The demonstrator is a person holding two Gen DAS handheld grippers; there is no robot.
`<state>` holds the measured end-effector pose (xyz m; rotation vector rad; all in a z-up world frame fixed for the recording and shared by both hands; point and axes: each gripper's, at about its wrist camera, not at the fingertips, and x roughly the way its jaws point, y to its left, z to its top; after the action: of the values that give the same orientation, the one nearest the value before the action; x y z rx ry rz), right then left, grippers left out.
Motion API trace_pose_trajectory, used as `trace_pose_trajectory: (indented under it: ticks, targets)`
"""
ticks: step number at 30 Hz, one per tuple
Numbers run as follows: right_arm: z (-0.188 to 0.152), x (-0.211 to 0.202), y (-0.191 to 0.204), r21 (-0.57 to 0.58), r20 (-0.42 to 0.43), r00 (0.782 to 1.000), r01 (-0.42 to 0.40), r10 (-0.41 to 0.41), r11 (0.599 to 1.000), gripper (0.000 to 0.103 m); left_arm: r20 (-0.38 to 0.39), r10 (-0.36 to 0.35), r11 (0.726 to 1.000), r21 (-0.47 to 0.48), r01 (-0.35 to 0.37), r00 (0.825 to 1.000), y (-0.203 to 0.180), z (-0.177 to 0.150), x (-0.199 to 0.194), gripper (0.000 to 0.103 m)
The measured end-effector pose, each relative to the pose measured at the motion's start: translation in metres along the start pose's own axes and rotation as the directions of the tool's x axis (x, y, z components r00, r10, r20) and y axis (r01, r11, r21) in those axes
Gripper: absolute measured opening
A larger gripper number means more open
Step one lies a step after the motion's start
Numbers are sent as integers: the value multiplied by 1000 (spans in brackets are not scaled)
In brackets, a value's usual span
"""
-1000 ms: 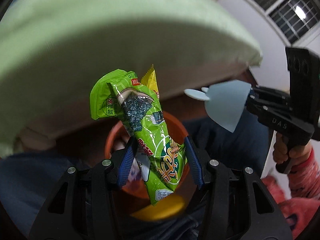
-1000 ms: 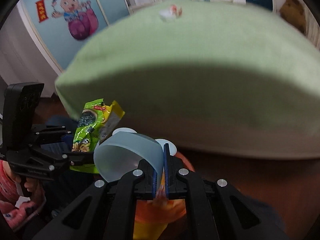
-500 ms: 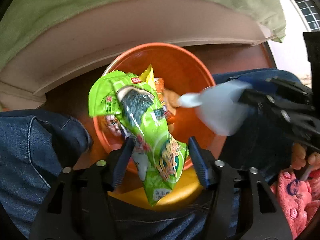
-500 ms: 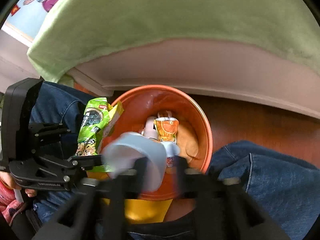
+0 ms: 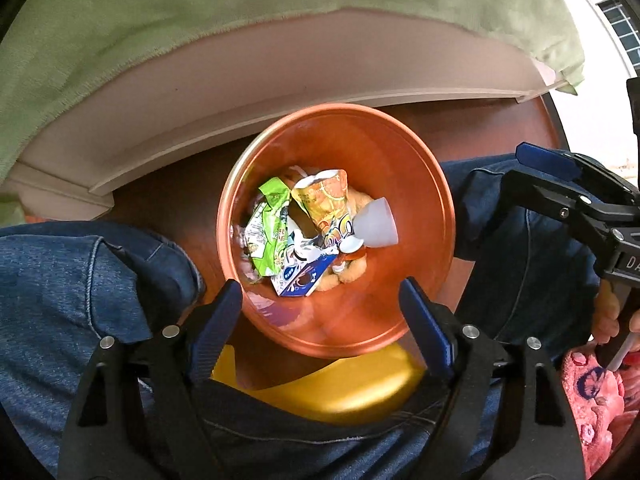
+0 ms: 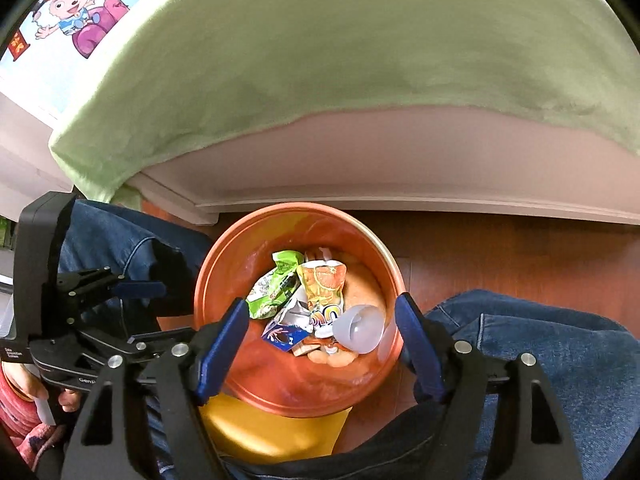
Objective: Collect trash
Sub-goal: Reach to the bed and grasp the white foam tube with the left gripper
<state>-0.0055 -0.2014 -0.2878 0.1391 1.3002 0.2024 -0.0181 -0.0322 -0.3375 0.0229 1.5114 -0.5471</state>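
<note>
An orange trash bin (image 5: 432, 184) (image 6: 216, 264) stands on the floor between a person's knees. Inside it lie the green snack wrapper (image 5: 270, 236) (image 6: 276, 284), an orange juice pouch (image 5: 326, 200) (image 6: 322, 284), a blue carton (image 5: 300, 278) (image 6: 282, 336) and the pale plastic cup (image 5: 378, 222) (image 6: 362, 328). My left gripper (image 5: 320, 306) hangs over the bin, its jaws opening with nothing between them. My right gripper (image 6: 322, 324) hovers above the bin too, jaws opening and empty. In the right wrist view the left gripper (image 6: 138, 290) shows at the left.
A bed with a green sheet (image 5: 240, 12) (image 6: 360, 60) and pale frame (image 5: 280, 76) stands right behind the bin. Jeans-clad legs (image 5: 80, 280) (image 6: 540, 340) flank it on a wooden floor (image 6: 500, 256). A yellow seat (image 5: 332, 384) lies under the bin's near edge.
Both grippers tipped down over the bin and opened. The green wrapper dropped from the left one and the plastic cup from the right one; both now lie in the bin.
</note>
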Motion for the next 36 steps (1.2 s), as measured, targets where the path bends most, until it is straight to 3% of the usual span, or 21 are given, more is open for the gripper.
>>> trace_pose_trajectory:
  ticks: [15, 21, 24, 28, 31, 34, 36]
  targets:
    - [22, -46, 4, -26, 137, 991, 15, -12, 1000, 78, 121, 0, 1000, 21, -3, 993, -10, 15, -52, 79]
    - [32, -80, 6, -26, 246, 969, 21, -14, 999, 81, 278, -6, 999, 34, -4, 960, -10, 38, -118, 79]
    - [36, -96, 11, -43, 306, 952, 31, -17, 999, 81, 372, -10, 1000, 31, -2, 928, -9, 63, -155, 79]
    - [39, -108, 17, -70, 350, 937, 38, -11, 997, 83, 466, -44, 998, -25, 63, 884, 4, 119, -193, 82]
    - [39, -108, 21, -87, 356, 935, 34, -1, 996, 83, 537, -5, 998, -53, 40, 844, 7, 172, -213, 82]
    - [39, -105, 21, -87, 364, 931, 42, -8, 995, 83, 551, 13, 996, -80, 37, 834, 11, 221, -218, 82]
    - [39, -105, 19, -82, 369, 930, 42, -9, 996, 83, 537, 15, 992, -116, 56, 844, 16, 262, -214, 82]
